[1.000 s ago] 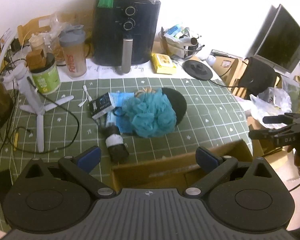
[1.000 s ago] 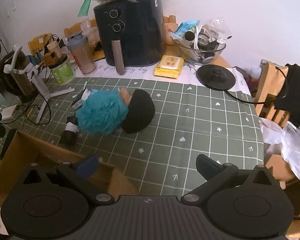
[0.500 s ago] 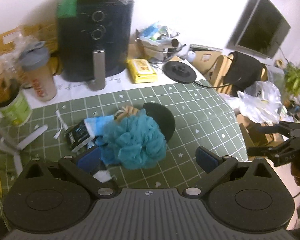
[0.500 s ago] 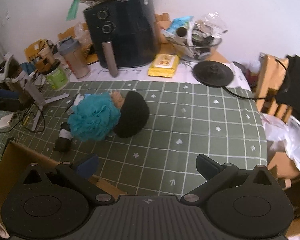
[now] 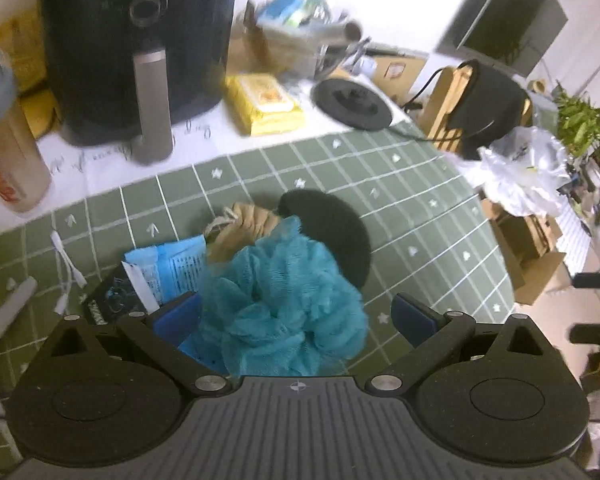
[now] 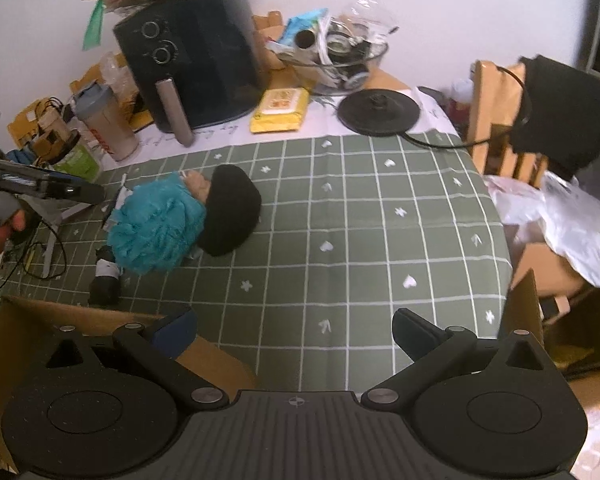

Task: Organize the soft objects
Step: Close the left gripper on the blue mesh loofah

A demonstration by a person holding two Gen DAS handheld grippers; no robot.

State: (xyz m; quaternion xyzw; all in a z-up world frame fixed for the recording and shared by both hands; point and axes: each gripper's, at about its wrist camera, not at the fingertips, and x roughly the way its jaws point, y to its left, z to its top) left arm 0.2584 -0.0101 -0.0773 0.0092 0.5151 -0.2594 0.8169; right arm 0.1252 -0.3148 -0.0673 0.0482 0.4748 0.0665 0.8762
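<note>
A teal mesh bath pouf (image 5: 282,300) lies on the green checked tablecloth (image 5: 400,216), between the wide-open fingers of my left gripper (image 5: 296,314), not squeezed. Behind it lie a black soft cap (image 5: 332,228) and a tan bundle (image 5: 244,226). In the right wrist view the pouf (image 6: 156,224) and cap (image 6: 230,208) lie at the left centre. My right gripper (image 6: 294,330) is open and empty over the cloth, near a cardboard box (image 6: 28,328).
A blue packet (image 5: 168,268) and a dark box (image 5: 112,296) lie left of the pouf; a small dark bottle (image 6: 106,278) lies by it. A black air fryer (image 6: 192,68), yellow wipes pack (image 6: 280,110), shaker bottle (image 6: 104,124) and black disc base (image 6: 376,112) stand behind.
My left gripper has moved forward and down from over the box until the pouf sits between its fingers. The right gripper has shifted slightly; both stay open.
</note>
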